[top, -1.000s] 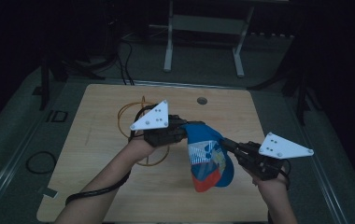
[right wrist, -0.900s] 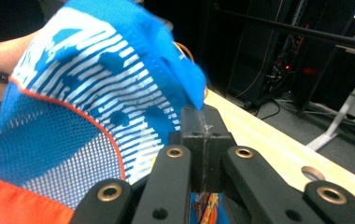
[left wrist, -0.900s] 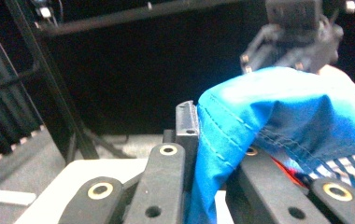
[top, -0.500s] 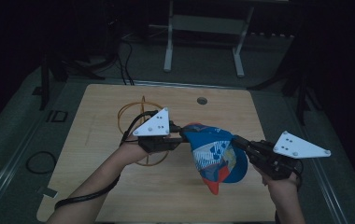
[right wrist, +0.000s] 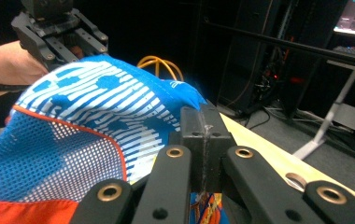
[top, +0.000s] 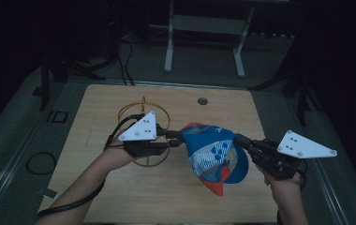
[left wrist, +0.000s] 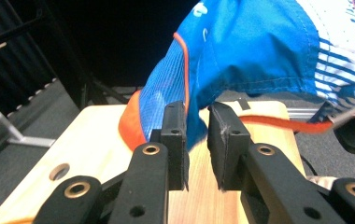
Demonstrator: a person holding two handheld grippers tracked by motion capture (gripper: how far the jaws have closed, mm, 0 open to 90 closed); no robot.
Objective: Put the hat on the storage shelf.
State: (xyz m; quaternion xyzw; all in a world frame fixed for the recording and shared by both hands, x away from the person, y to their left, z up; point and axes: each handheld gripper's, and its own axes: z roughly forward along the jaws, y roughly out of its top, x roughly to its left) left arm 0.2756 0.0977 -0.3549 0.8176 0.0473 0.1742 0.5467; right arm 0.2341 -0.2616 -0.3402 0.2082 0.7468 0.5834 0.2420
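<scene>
Both grippers meet the cap (top: 213, 154): right gripper (right wrist: 203, 122) clamped on its fabric, left gripper (left wrist: 198, 122) fingers slightly apart around it.

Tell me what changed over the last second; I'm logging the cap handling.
The cap has turned as it hangs between the two grippers: its orange brim now points down toward the table. The right gripper has drifted right. Both grips are as before: the right gripper is shut on the cap, and the left gripper holds its edge with a gap between its jaws. The yellow wire frame has not moved.
</scene>
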